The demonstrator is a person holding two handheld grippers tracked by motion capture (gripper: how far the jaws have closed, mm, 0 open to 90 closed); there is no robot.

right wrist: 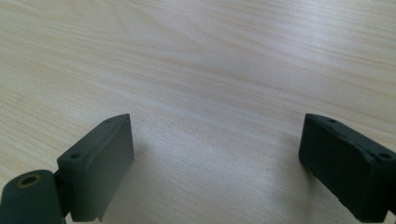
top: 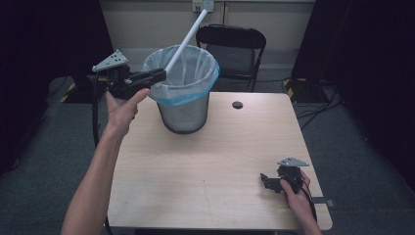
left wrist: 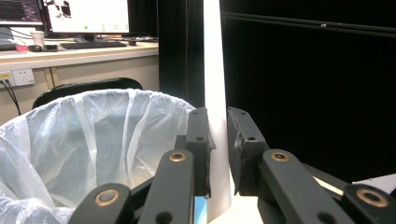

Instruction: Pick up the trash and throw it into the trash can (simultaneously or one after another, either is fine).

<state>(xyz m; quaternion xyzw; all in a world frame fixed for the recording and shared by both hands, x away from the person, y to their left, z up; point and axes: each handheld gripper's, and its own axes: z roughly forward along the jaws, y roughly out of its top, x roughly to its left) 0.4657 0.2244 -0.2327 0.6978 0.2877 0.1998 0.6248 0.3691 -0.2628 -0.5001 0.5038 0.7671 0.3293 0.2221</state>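
A long white tube slants up and back over a grey mesh bin lined with a white bag. My left gripper is raised at the bin's left rim and is shut on the tube's lower end. In the left gripper view the tube rises between the two black fingers, with the bag's mouth at the left. My right gripper rests low near the table's front right corner. Its jaws stand wide open over bare wood, my right gripper holding nothing.
The bin stands at the back left of the light wooden table. A round cable hole lies behind the table's middle. A black folding chair stands behind the table, and cables trail on the floor at the right.
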